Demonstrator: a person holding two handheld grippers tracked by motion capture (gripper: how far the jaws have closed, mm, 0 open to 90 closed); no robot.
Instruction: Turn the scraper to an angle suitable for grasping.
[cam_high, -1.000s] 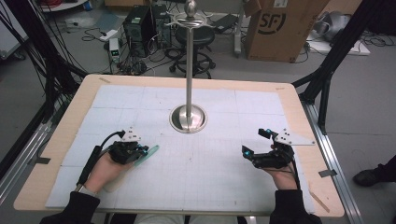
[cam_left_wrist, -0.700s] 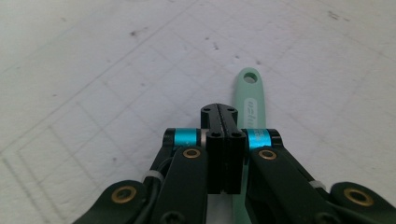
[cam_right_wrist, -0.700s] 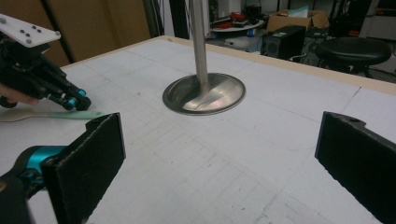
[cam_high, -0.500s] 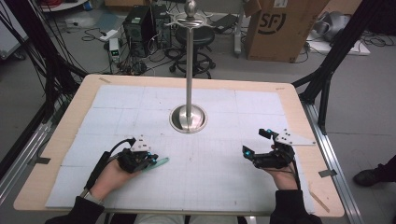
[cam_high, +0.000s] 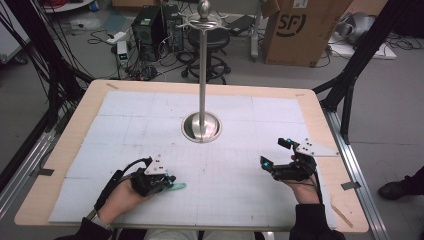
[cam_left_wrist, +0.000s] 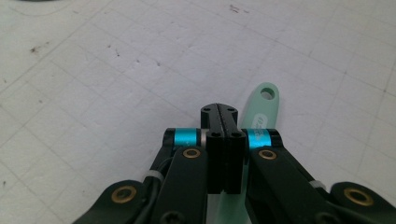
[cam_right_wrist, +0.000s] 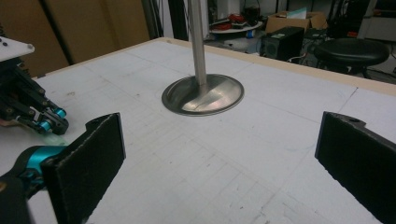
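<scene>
Now, left gripper (cam_high: 167, 182): jaws pressed together, pinching the mint handle (cam_left_wrist: 261, 114); it has slid rightward along the mat.
Right gripper (cam_high: 272, 165): jaws spread, unmoved.
Room: bare mat (cam_high: 225, 175) between grippers; stand (cam_high: 201, 126) well ahead.
Left gripper view: hole at the handle's tip.

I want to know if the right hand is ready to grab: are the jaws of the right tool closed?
No: in the right gripper view the right tool has its two black jaws standing wide apart, with bare table between them.
</scene>
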